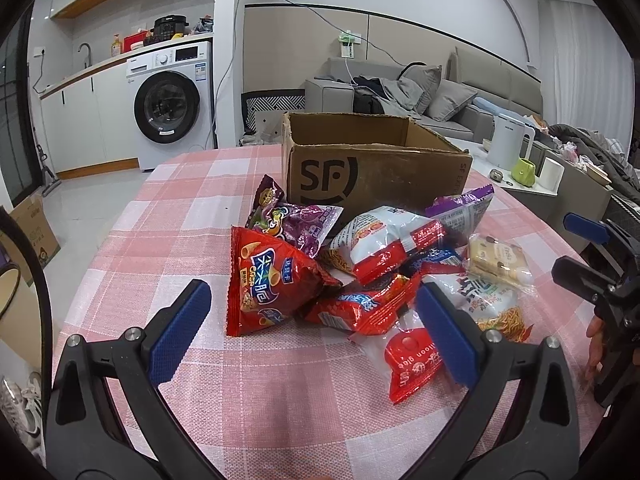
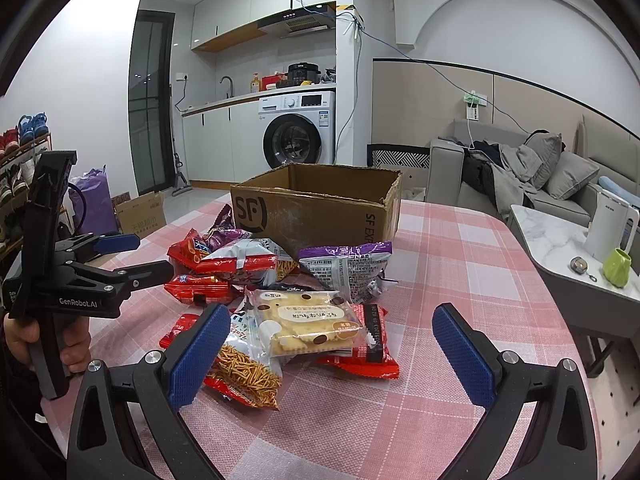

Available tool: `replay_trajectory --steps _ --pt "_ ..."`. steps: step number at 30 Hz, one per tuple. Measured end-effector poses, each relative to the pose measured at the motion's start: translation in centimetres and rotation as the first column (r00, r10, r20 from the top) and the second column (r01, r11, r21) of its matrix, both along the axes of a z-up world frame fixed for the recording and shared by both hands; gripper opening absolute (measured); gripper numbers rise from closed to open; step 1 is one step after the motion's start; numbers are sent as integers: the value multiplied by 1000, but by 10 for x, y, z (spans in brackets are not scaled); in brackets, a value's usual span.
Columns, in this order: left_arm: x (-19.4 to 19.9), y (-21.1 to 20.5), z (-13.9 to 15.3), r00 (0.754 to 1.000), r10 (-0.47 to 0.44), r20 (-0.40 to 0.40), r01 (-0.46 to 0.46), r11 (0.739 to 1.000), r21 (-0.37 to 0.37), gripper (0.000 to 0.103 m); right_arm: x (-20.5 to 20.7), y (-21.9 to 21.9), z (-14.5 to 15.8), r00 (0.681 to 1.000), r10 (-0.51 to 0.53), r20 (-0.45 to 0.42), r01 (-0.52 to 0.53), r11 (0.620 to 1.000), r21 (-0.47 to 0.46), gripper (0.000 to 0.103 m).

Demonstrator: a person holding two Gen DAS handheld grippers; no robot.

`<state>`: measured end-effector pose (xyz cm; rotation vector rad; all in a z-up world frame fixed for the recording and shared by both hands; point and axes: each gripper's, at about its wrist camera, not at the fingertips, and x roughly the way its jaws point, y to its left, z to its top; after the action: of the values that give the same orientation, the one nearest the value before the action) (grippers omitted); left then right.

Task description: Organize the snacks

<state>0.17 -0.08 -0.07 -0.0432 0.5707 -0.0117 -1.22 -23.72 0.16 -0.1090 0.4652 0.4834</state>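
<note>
Pre-grasp: left gripper (image 1: 316,332) and right gripper (image 2: 332,354) both released, empty, over snack pile (image 2: 280,300); cardboard box (image 2: 320,204) at 12 o'clock. Next: clamp one packet.

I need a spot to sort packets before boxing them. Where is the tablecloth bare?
Bare pink checked tablecloth lies right of the brown cardboard box and the snack pile, and left of the red triangular chip bag. It is crowded in front of the box, around the clear cracker packet.
</note>
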Motion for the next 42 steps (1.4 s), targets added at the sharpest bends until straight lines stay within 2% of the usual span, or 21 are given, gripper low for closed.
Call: replay_trajectory --steps 24,34,42 --pt "-2 -2 1 999 -40 19 40 999 -3 102 1 -5 -1 1000 -18 -8 18 1000 -1 103" --pt "-4 -6 1 998 -54 26 53 998 13 102 2 -2 0 1000 -18 -13 18 1000 -3 103" --pt "-3 -12 0 998 -55 17 54 997 50 102 8 3 -3 998 -33 -53 31 999 -32 103"
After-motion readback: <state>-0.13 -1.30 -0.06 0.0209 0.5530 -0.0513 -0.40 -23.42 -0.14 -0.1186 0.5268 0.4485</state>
